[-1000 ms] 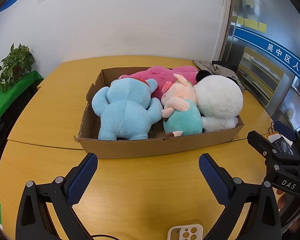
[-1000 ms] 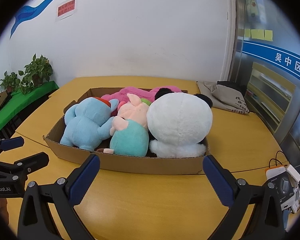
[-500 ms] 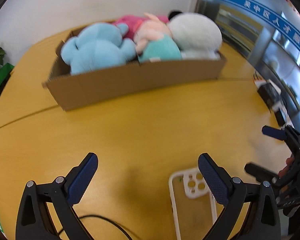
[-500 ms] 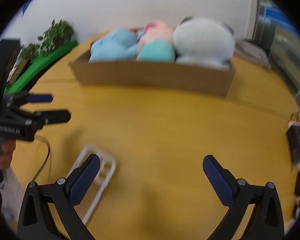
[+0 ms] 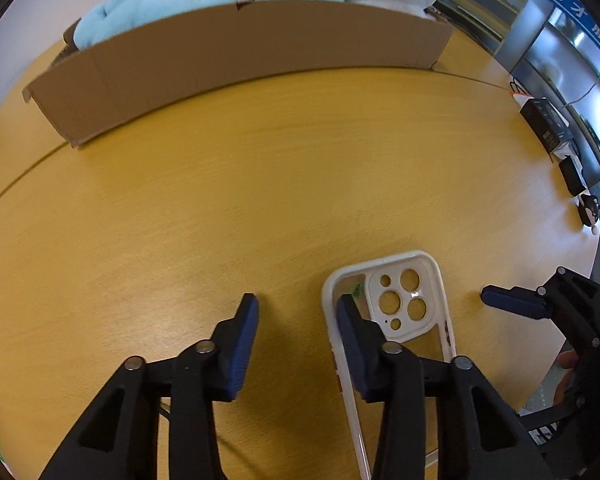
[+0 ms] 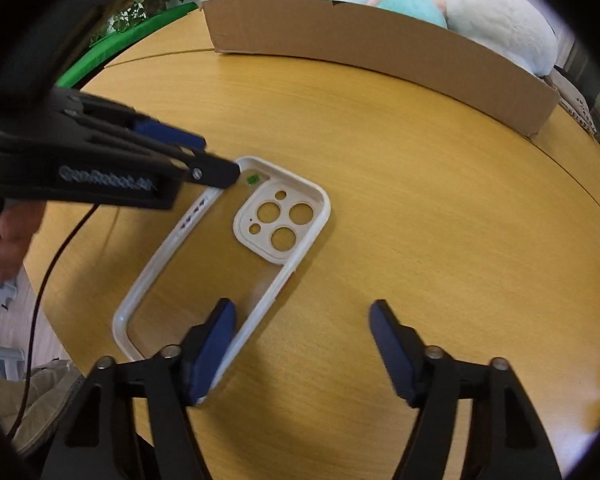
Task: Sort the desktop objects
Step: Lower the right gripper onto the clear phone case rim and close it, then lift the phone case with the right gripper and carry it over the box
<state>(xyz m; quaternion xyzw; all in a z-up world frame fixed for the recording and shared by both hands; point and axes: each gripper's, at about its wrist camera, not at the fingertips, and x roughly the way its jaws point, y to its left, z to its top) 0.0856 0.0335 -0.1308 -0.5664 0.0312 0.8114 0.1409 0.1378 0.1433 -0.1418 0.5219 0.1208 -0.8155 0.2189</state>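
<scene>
Both grippers [image 5: 296, 312] [image 6: 302, 320] gape around the phone case [image 6: 224, 256], seemingly untouched, box [image 5: 236, 60] beyond.

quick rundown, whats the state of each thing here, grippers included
phone case: empty, lying flat on the table, camera cutouts toward the box
left gripper: open, its right finger over the case's edge
right gripper: open, its left finger over the case's other edge
cardboard box: open top, full of plush toys
plush toys: packed together in the box
table: bare wood around the case
</scene>
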